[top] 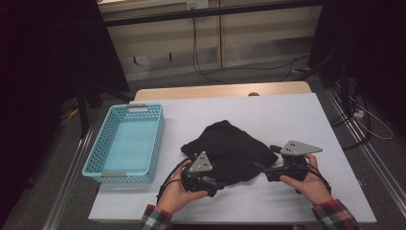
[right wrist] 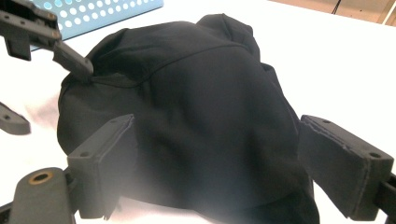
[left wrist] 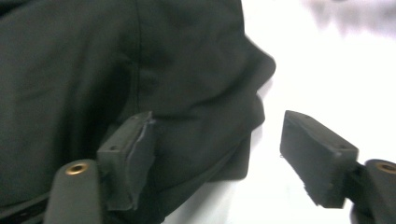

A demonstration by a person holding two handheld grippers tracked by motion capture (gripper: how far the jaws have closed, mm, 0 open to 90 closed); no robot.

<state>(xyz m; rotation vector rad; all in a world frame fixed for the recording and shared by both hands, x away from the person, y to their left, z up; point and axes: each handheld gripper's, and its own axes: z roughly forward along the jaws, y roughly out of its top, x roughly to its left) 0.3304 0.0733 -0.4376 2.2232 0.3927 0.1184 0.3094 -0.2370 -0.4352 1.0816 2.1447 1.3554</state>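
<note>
On the white table [top: 297, 120]: a blue basket [top: 94, 163] beside a black garment [top: 230, 148].
Left gripper [left wrist: 217, 144] and right gripper [right wrist: 215, 163] jaws open around garment folds; no readable writing.

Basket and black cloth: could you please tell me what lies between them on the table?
Nothing: in the high view, the stretch between the basket and the cloth is bare white tabletop.
</note>
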